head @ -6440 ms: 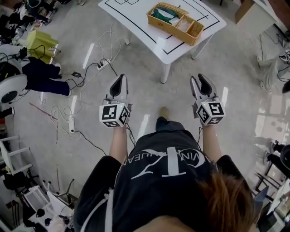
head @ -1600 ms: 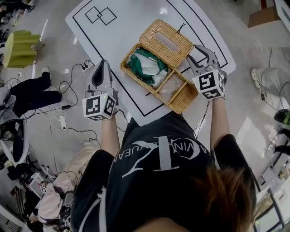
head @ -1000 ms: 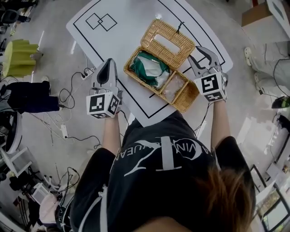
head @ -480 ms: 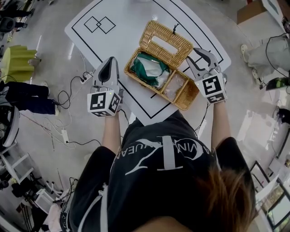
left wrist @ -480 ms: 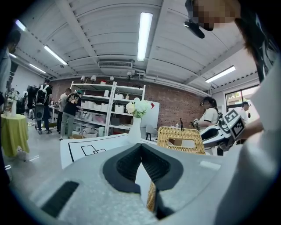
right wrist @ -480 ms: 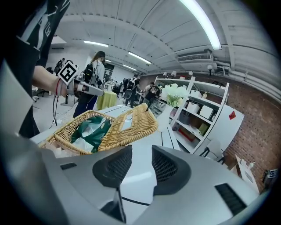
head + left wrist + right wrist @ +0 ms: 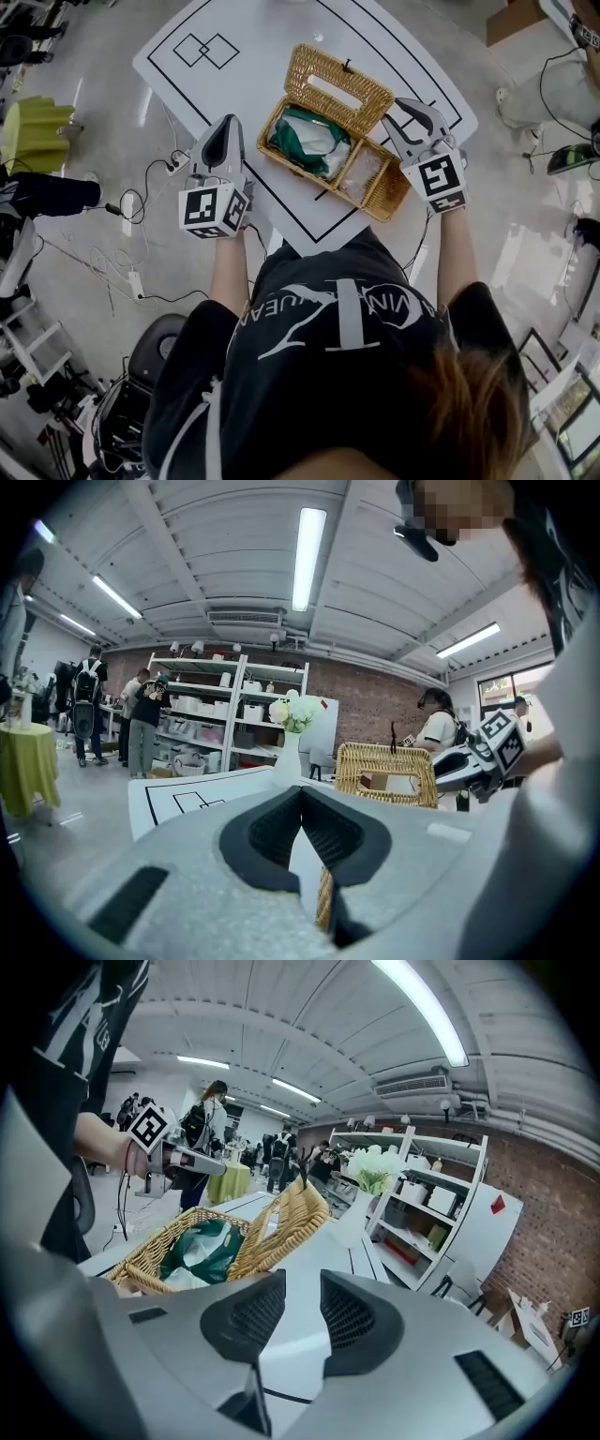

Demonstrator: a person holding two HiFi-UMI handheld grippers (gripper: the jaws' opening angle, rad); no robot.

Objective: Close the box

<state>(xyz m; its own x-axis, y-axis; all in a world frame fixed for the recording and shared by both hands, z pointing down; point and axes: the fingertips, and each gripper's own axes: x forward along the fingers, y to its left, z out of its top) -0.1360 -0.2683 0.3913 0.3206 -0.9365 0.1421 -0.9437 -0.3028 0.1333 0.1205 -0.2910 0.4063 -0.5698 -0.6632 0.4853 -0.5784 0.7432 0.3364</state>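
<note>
Nearest the person, the left gripper (image 7: pixel 222 125) hangs level over the table's near-left edge, short of the box (image 7: pixel 382 199), its jaws pressed together on nothing. It looks parked there as a spare, ready to steady the wicker side if the box slides. The right gripper (image 7: pixel 411 114) is held further in, tipped a little downward just beside the box's right end. Its jaws have just been closing but stand apart, with only bare table (image 7: pixel 234 84) showing in the gap between them. That narrowed gap probably suits a thin woven edge, so this one seems meant to do the work. The box sits aslant near the table's front corner and is open. A green bag (image 7: pixel 305 139) fills the larger compartment and a clear pack (image 7: pixel 361 173) the smaller one near the right gripper. Both lie low enough that they should not block the lid. Behind them the lid (image 7: pixel 339 82) stands up from the far long side, leaning slightly back, slot facing the person and a small dark tab (image 7: pixel 347 66) at its free edge. Because it hinges at the far side, it has to be tipped toward the person to shut, which explains the right gripper waiting at its end. Neither gripper touches it yet.
</note>
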